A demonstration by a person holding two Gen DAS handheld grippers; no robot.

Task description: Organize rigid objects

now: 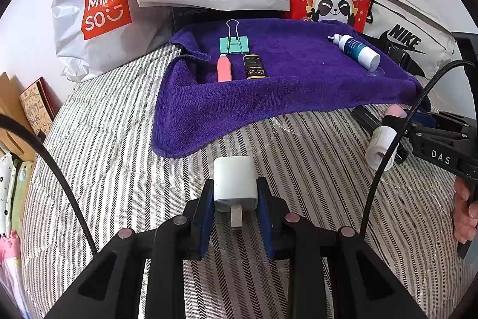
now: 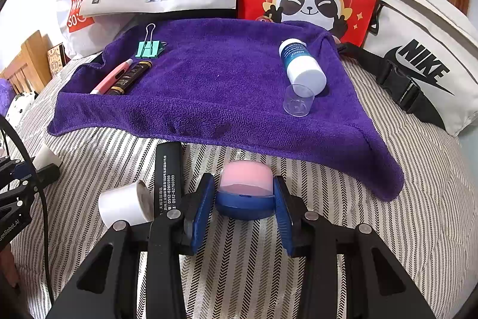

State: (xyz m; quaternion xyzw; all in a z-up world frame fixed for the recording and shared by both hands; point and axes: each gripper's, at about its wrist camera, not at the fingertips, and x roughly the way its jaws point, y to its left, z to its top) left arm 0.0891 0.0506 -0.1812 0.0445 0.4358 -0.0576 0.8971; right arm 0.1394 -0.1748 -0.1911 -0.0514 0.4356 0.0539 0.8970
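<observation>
While I watch through the left wrist view, the left gripper (image 1: pixel 236 199) has its jaws closed on a white charger plug (image 1: pixel 235 184), pads pressed on its 2 flat sides, the metal prong pointing back toward me. I judge it light, stiff and smooth, so those flat faces are the right place to hold it; it hangs over the striped bed cover (image 1: pixel 119 169), short of the purple towel (image 1: pixel 298 79). On that towel lie a green binder clip (image 1: pixel 234 45), a pink pen (image 1: pixel 224 68), a dark tube (image 1: pixel 254 67) and a white bottle (image 1: pixel 357 48).

Through the right wrist view, the right gripper (image 2: pixel 244 199) has its jaws closed on a small round jar (image 2: pixel 245 190), pink on top, blue below. It looks light, hard and slippery, likely to twist out, so I would keep the pads across its widest part. Beside it on the bed lie a white roll (image 2: pixel 122 207) and a black bar (image 2: pixel 167 172).
</observation>
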